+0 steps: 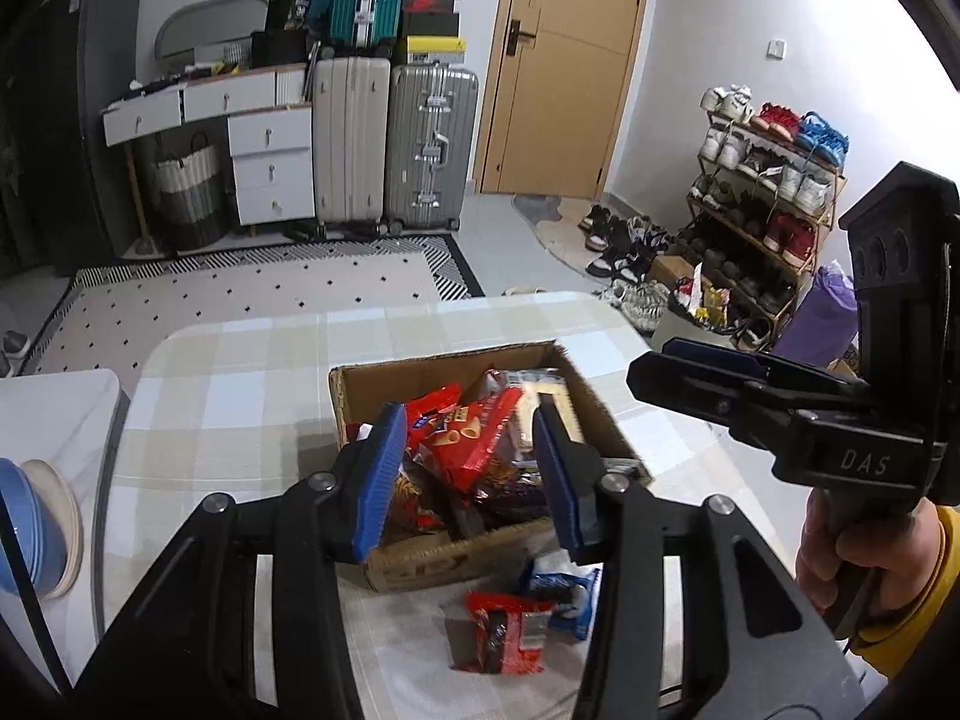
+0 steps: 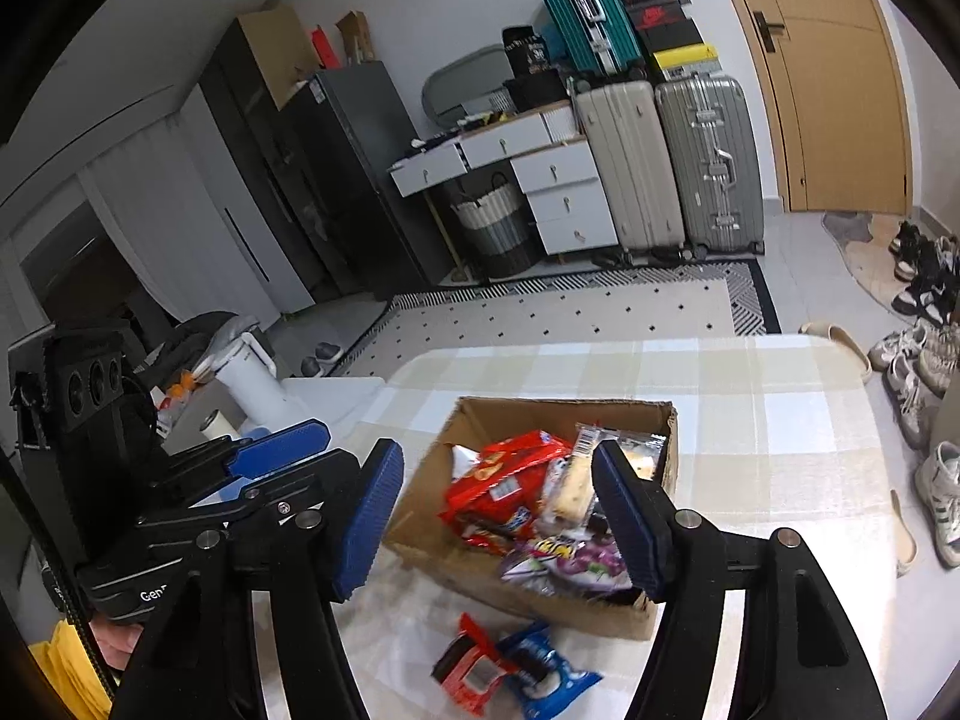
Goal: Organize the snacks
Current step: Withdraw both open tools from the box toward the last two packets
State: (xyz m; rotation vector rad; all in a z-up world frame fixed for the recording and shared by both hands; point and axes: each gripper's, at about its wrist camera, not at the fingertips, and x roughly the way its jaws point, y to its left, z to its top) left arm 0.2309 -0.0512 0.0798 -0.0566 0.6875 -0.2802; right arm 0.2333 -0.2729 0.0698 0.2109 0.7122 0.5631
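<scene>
Your left gripper (image 1: 468, 474) hangs empty, jaws apart, over the box (image 1: 474, 558). At 6 o'clock lie the red pack (image 2: 465, 669) and blue pack (image 2: 549, 669). Right gripper (image 2: 501, 519): released. Drop low, pinch one pack's middle.

An open brown cardboard box (image 1: 462, 552) is sitting on the checked tablecloth, holding a loose heap of snack packets, mostly red (image 1: 474, 438), one purple (image 2: 564, 558). A red packet (image 1: 507, 630) and a blue packet (image 1: 567, 591) are lying touching, just outside its near wall.
</scene>
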